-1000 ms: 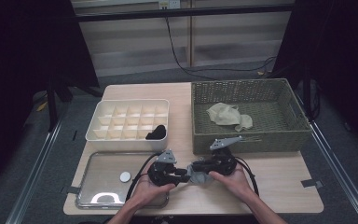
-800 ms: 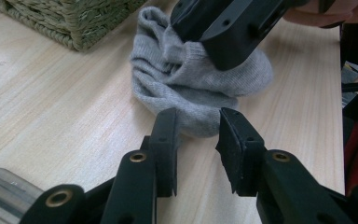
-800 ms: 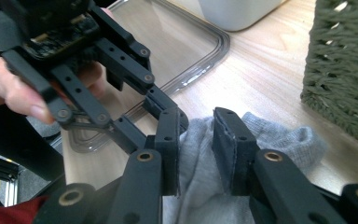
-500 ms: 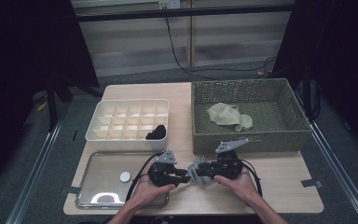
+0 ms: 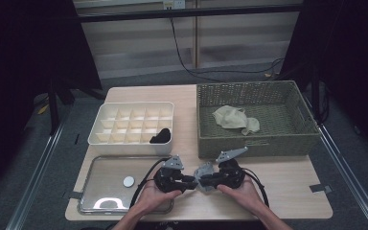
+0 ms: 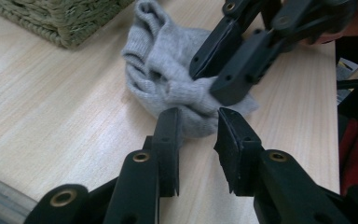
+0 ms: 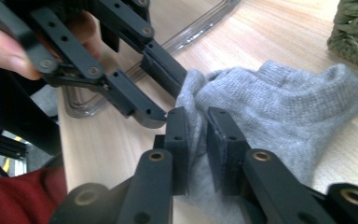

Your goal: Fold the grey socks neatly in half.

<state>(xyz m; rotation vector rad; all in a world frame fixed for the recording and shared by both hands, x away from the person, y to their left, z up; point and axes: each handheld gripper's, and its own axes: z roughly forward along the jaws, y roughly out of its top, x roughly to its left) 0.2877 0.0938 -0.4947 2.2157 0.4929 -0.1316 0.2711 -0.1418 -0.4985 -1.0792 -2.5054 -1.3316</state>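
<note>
One grey sock (image 6: 177,88) lies bunched on the wooden table (image 5: 287,179) near its front edge, just in front of the wicker basket's front wall, between the two grippers. Right gripper (image 7: 196,122): jaws have just been closing and now pinch a fold of the sock's edge, fabric squeezed flat between the pads. Left gripper (image 6: 196,122): jaws stand slightly apart, with the sock's near end lying between the tips; whether the pads press the cloth I cannot tell from its own view, though the right gripper view shows its jaw tips against the sock's far edge. Both grippers meet tip to tip over the sock in the high view, a hand behind each. Wicker basket (image 5: 254,143) sits at the back right of the table, holding a crumpled pale cloth (image 5: 235,118). White divided box (image 5: 132,125) sits at the back left, with a dark item (image 5: 160,136) in its front right compartment. Clear tray (image 5: 105,177) occupies the front left corner, a small round white disc (image 5: 129,181) lying in it.
</note>
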